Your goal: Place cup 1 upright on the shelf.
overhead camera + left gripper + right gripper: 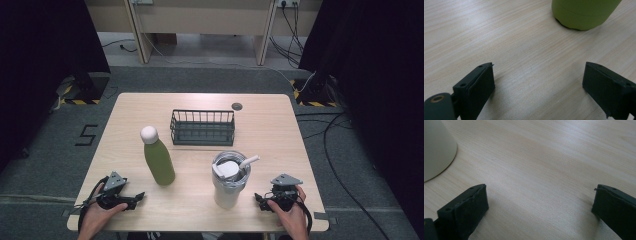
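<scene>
A green bottle [159, 160] with a white cap stands upright left of the table's middle; its base [584, 12] shows in the left gripper view. A white tumbler [230, 181] with a lid and straw stands right of it; its foot [436, 147] shows in the right gripper view. My left gripper [136, 198] rests low at the front left, open, with bare wood between its jaws [537, 82]. At the front right my right gripper [260, 199] lies just right of the tumbler, open and holding nothing [540, 202].
A dark wire basket [202, 127] stands behind the bottle and tumbler, mid-table. A small round grommet [237, 106] sits near the far edge. The wooden table [280, 135] has bare wood on both sides. Cables run across the floor at the right.
</scene>
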`<action>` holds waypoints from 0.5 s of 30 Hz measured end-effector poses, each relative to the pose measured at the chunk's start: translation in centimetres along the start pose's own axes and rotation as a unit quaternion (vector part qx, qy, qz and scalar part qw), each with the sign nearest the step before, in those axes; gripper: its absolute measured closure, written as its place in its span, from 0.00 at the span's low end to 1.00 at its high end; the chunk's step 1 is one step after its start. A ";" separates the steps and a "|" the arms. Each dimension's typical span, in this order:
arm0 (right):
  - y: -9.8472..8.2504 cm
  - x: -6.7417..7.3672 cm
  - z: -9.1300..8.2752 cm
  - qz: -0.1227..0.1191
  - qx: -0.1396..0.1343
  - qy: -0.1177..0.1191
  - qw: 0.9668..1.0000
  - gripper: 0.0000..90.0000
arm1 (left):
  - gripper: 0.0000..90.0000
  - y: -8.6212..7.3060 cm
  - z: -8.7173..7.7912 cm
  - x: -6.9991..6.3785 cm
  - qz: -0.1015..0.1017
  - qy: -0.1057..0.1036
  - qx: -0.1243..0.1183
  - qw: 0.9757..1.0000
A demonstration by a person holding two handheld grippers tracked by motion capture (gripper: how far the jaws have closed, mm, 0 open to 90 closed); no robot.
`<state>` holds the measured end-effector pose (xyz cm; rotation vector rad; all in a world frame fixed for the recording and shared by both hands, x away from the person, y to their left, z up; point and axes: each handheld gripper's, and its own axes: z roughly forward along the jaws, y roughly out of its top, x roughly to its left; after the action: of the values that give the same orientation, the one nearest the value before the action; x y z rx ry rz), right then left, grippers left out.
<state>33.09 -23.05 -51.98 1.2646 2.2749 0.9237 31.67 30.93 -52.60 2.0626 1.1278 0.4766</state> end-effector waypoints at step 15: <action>0.0 0.0 0.0 0.001 0.000 0.001 1.000 0.00 | 0.17 0.6 -0.7 -0.6 -0.008 -0.036 -0.041 0.998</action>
<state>33.13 -23.01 -51.97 1.2663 2.2766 0.9253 31.25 30.49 -51.62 1.9819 1.0644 0.4312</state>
